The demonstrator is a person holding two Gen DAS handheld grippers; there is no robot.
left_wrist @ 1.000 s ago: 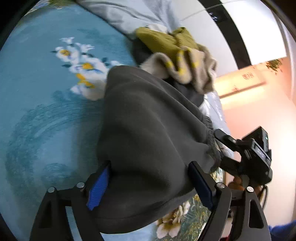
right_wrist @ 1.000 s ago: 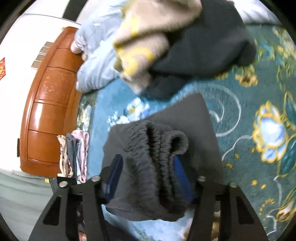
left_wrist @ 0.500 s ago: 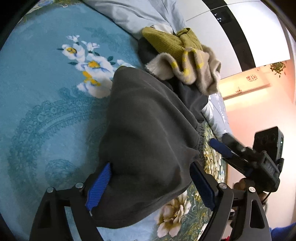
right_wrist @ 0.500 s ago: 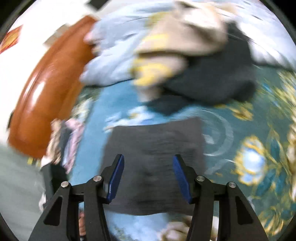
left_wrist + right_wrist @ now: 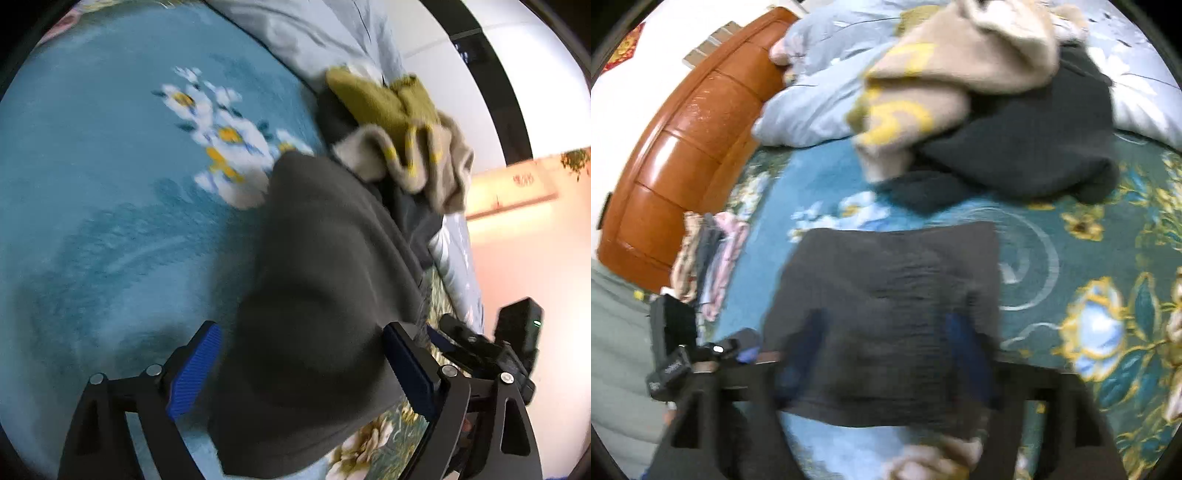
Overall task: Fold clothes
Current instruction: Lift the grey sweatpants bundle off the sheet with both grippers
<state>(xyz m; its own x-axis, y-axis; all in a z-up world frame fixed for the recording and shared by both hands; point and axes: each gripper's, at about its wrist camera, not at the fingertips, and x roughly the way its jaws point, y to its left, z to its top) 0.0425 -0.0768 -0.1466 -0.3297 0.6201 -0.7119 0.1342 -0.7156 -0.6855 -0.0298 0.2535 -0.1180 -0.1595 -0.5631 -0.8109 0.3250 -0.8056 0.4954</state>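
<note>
A: Where is the dark grey garment seen?

B: On the floral blanket, at the six o'clock side of both views. In the left wrist view it is draped between the spread fingers of the left gripper; whether it is being pinched cannot be told, as the fingertips are covered by cloth.

A: And the right gripper?

B: It is heavily blurred; the fingers appear wide apart over the garment, with nothing clearly held.

A: What else is made out?

B: A beige and yellow garment is piled on dark clothes at twelve o'clock. A wooden headboard is seen at ten o'clock.
</note>
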